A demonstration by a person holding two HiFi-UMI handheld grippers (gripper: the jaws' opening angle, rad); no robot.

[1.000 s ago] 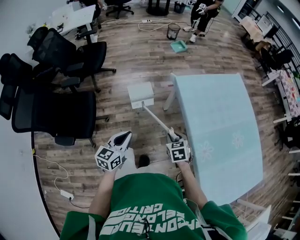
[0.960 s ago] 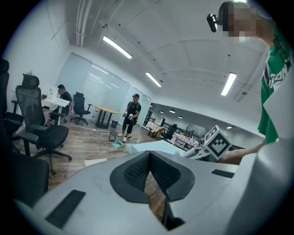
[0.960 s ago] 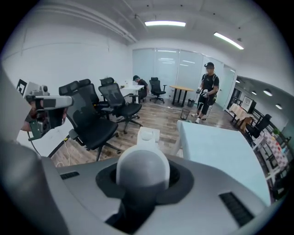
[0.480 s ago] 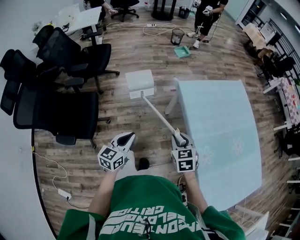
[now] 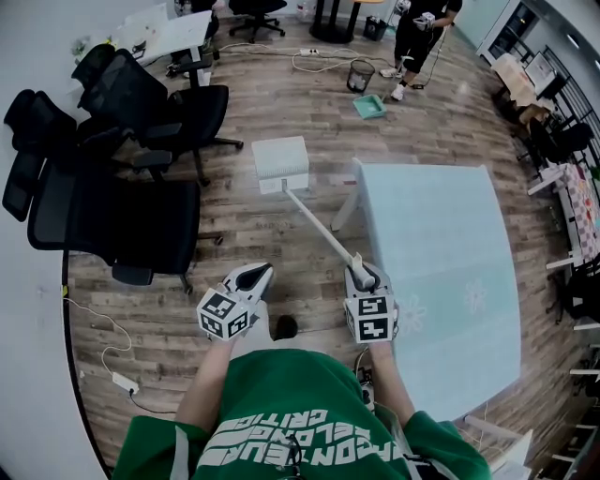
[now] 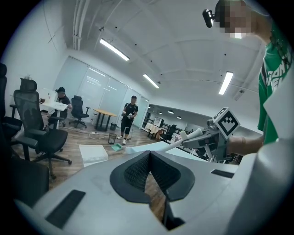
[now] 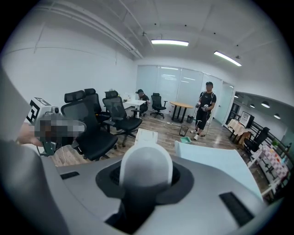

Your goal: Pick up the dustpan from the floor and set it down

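Observation:
The white dustpan [image 5: 280,162] has a long white handle [image 5: 319,230] that slants back to my right gripper [image 5: 362,276], which is shut on the handle's near end. In the right gripper view the rounded handle end [image 7: 146,167] fills the jaws, with the pan [image 7: 146,136] beyond it. The pan seems to hang just above the wood floor, left of the table's corner. My left gripper [image 5: 251,278] is held beside my right one with its pads together and nothing in them. The left gripper view shows the pan [image 6: 93,153] and the right gripper [image 6: 206,140].
A pale blue table [image 5: 441,272] stands to the right. Several black office chairs [image 5: 122,216] crowd the left. Farther off are a teal dustpan [image 5: 368,106], a wire bin [image 5: 360,75] and a standing person [image 5: 419,28]. A cable with an adapter [image 5: 117,380] lies near left.
My right gripper has risen with the handle, and the pan has moved up and away from me in the head view. My left gripper has kept its place.

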